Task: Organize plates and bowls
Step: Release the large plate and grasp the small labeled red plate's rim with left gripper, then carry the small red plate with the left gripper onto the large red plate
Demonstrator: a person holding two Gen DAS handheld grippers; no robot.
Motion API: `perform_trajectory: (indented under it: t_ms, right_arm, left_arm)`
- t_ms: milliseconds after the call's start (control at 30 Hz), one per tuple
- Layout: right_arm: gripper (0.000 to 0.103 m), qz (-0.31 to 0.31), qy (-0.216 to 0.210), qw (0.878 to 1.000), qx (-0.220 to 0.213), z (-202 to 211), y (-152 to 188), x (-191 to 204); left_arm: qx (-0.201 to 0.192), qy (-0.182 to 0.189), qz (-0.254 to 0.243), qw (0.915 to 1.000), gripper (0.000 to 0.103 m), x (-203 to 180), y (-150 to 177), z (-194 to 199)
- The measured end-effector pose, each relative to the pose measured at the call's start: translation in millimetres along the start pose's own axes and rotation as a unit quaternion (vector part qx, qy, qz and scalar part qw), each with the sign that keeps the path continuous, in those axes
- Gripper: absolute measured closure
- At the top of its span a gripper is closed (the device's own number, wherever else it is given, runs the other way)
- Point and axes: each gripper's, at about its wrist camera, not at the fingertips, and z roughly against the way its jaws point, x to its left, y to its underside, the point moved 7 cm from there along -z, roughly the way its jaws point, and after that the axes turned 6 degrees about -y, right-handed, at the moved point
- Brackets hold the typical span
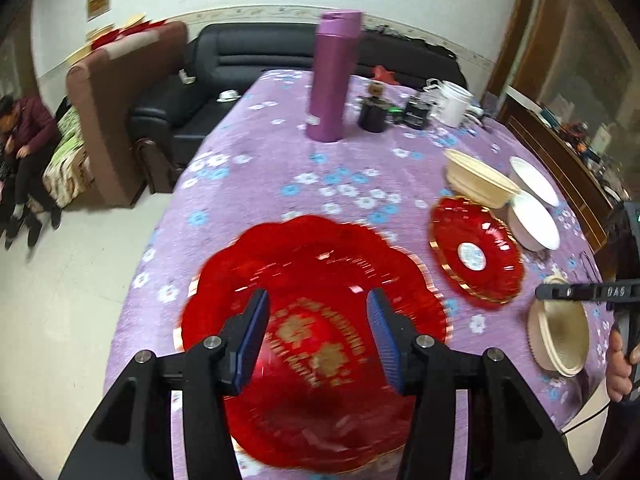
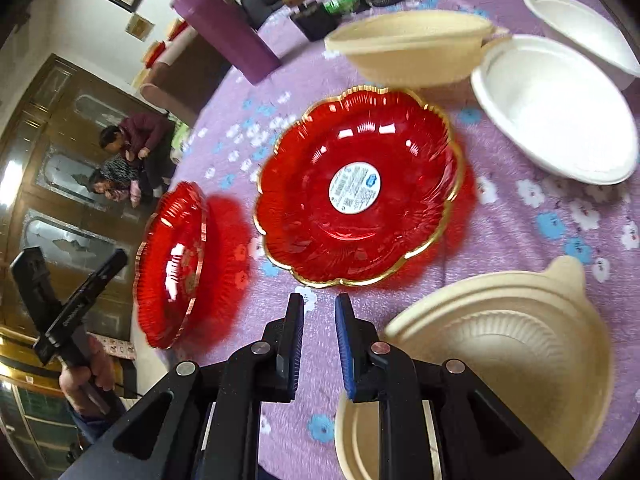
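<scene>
Sorting under way — left gripper parted, empty above the large red plate; right gripper nearly shut, holding nothing. Next, probably: stacking onto the stickered red plate — needing a rim grip.

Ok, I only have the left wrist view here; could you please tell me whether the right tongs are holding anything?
Observer: No, the right tongs are almost shut, with nothing between them.
Operator: Thank you. What lies straight ahead of them?
Observer: The small red plate lies just beyond their tips, untouched.
Operator: And the beige bowl beside them?
Observer: The beige bowl seems to be stacked: what looks like a second beige rim shows under its near edge.
</scene>
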Motion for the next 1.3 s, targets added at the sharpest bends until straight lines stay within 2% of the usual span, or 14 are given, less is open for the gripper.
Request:
perform_trajectory:
  t_ms: [200,367,500,600,700,900,967,1033,1067,1133,1300]
  right_arm:
    - [0.085,0.004,0.019,0.999,-0.049,37.3,-19.4,-9.2]
    - [0.084,-0.011,0.044,0.998,-0.053,41.5,-29.9,-30.0]
    - [0.083,-0.019,0.059,0.997,-0.048,38.4,-32.1,-44.2]
    - [0.077,-0.030,0.074,0.996,-0.047,37.1,-34.9,-56.2]
    - [0.077,-0.031,0.085,0.995,-0.044,32.1,-38.1,-60.9]
    - [0.077,-0.035,0.103,0.993,-0.034,22.8,-45.1,-69.5]
    - [0.077,-0.039,0.104,0.993,-0.031,19.8,-46.4,-73.0]
    - [0.077,-0.037,0.107,0.993,-0.027,17.8,-47.6,-73.6]
    - [0.077,-0.038,0.108,0.993,-0.028,17.6,-48.2,-74.4]
    - [0.077,-0.040,0.110,0.993,-0.024,15.6,-49.5,-76.8]
    - [0.077,-0.049,0.109,0.993,-0.015,10.0,-52.1,-81.7]
  left_arm:
    - [0.006,0.009,-0.049,0.9987,0.049,-51.8,-15.1,-8.5]
    - [0.024,0.021,-0.075,0.9967,0.046,-87.1,-25.1,-27.6]
    - [0.051,0.030,-0.068,0.9959,0.040,-100.8,-34.7,-51.7]
    - [0.076,0.035,-0.058,0.9948,0.040,-107.1,-40.2,-71.7]
    - [0.098,0.035,-0.051,0.9932,0.040,-111.5,-45.7,-90.0]
    - [0.111,0.021,-0.054,0.9922,0.040,-118.5,-54.7,-113.2]
    - [0.115,0.022,-0.058,0.9914,0.046,-122.1,-56.4,-119.5]
    - [0.123,0.026,-0.059,0.9904,0.060,-125.6,-56.6,-125.9]
    - [0.126,0.028,-0.060,0.9898,0.063,-127.3,-56.8,-129.0]
    - [0.131,0.028,-0.060,0.9892,0.080,-129.6,-55.6,-134.1]
    - [0.139,0.031,-0.067,0.9876,0.084,-137.1,-50.0,-141.4]
